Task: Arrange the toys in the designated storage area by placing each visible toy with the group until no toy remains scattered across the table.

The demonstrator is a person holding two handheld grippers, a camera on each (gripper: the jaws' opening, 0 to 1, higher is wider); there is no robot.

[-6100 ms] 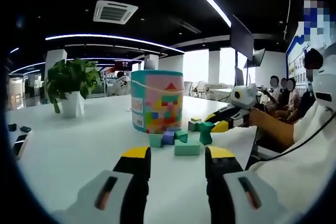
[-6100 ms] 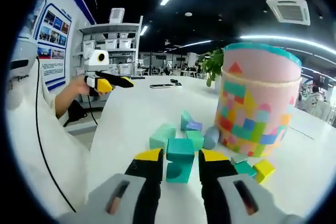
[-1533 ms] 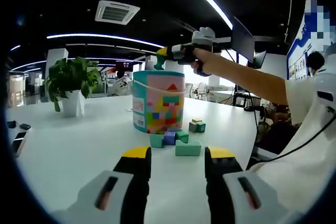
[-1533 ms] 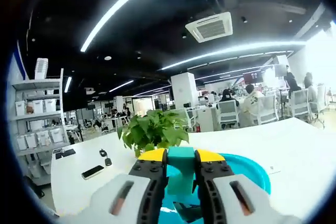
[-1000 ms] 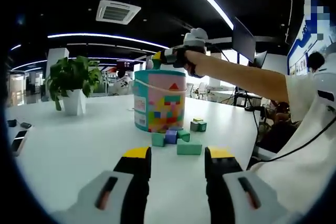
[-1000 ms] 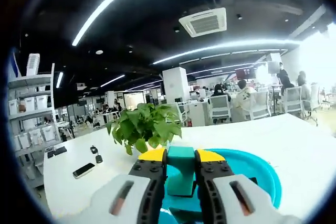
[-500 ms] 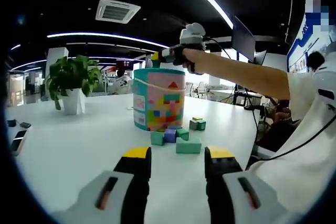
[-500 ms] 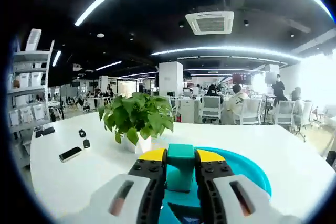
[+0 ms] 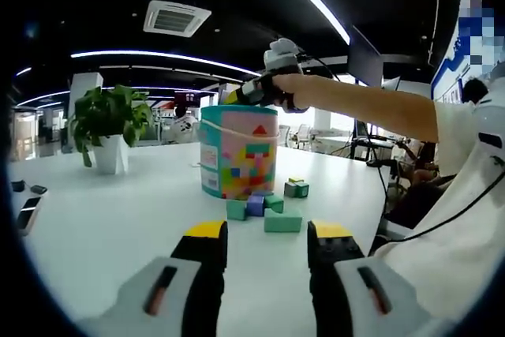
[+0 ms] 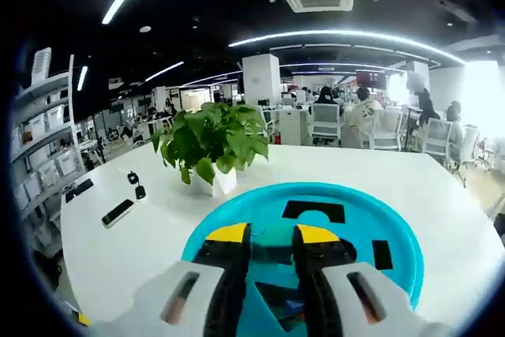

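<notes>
The toy bucket (image 9: 239,151), pink and teal with block prints, stands mid-table. At its foot lie loose blocks: a green one (image 9: 235,209), a purple one (image 9: 254,205), a larger green one (image 9: 282,221) and a small green-and-yellow pair (image 9: 296,188). My left gripper (image 9: 260,244) hangs open over bare table short of them. A person's hand holds my right gripper (image 9: 237,98) over the bucket's top. In the right gripper view, that gripper (image 10: 272,236) points down at the teal sorter lid (image 10: 371,226) with its dark shape holes. Its jaws stand close together; teal shows between them, block or lid unclear.
A potted plant (image 10: 211,147) stands beyond the bucket, also seen as the plant (image 9: 106,128) at far left. Phones and a key fob (image 10: 118,211) lie near the table's far edge. Seated people and chairs fill the background. A person's sleeve (image 9: 465,226) borders the table's right side.
The right gripper has tipped downward over the lid. The green block's top no longer sticks out above its jaw tips. The left gripper has stayed still.
</notes>
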